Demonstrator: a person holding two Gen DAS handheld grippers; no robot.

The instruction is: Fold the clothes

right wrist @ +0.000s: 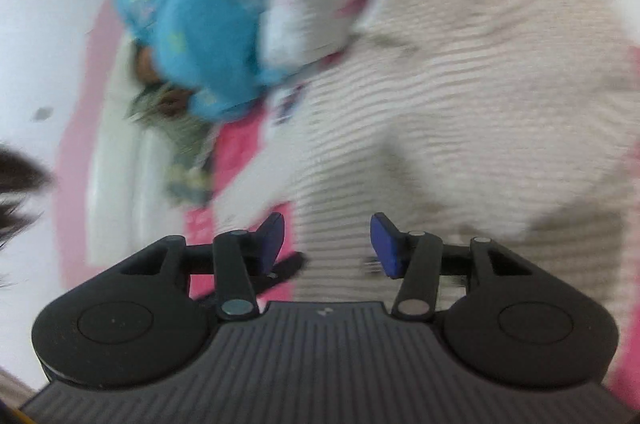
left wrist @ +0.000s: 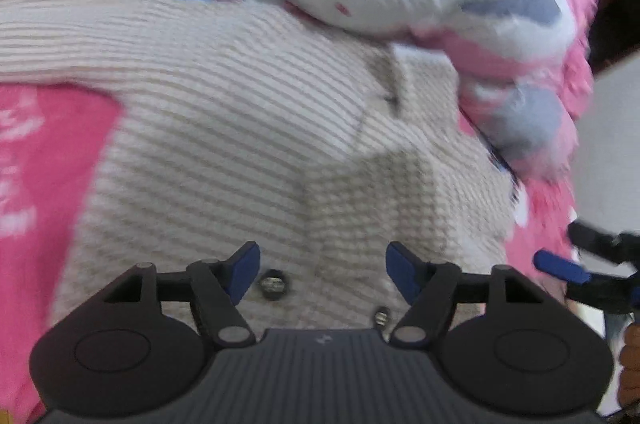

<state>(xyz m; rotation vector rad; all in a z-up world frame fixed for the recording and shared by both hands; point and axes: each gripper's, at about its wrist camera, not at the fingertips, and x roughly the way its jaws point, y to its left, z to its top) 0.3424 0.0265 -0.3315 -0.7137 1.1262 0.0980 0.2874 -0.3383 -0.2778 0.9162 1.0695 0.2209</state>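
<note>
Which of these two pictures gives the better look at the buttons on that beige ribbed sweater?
The left wrist view: two metal buttons show on the sweater, between the open left tool. The blurrier right wrist view shows only ribbed knit, no buttons.

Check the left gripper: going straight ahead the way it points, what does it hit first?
Most likely the beige ribbed cardigan. The left gripper is open and empty, and the knit with its metal snap button fills the view just past the fingertips. Depth is unclear in the blurred fisheye.

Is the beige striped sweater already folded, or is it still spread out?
Spread out. The beige striped sweater lies flat on the pink bedsheet, one sleeve extended sideways. Both grippers are open, holding nothing.
</note>
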